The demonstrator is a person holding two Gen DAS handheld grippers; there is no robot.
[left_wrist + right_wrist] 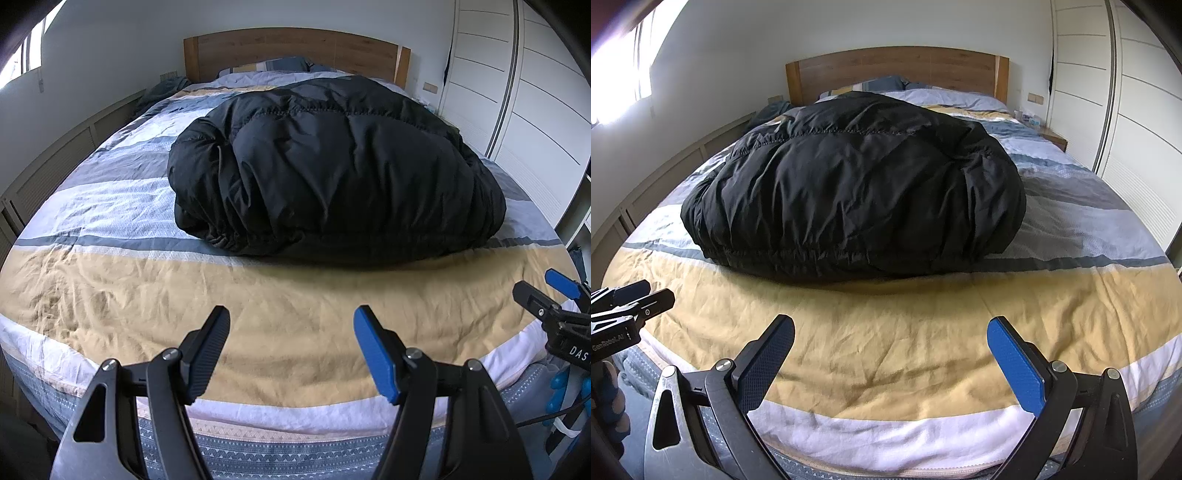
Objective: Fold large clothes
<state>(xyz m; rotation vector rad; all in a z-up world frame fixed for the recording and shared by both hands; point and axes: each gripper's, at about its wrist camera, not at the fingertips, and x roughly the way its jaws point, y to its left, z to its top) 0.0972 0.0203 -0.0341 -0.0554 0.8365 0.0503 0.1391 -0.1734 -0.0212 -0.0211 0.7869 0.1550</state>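
A large black puffer jacket (332, 166) lies folded in a bulky heap in the middle of the bed (110, 288); it also shows in the right wrist view (857, 188). My left gripper (291, 325) is open and empty, held over the foot of the bed, well short of the jacket. My right gripper (891, 332) is open and empty, also over the yellow stripe near the foot. The right gripper also shows at the right edge of the left wrist view (546, 291). The left gripper also shows at the left edge of the right wrist view (646, 291).
The bed has a striped blue, white and yellow cover (1071, 295) and a wooden headboard (295, 48) with pillows (273, 65). White wardrobe doors (535, 92) stand along the right. A low panelled wall (55, 166) and a window (617, 81) are on the left.
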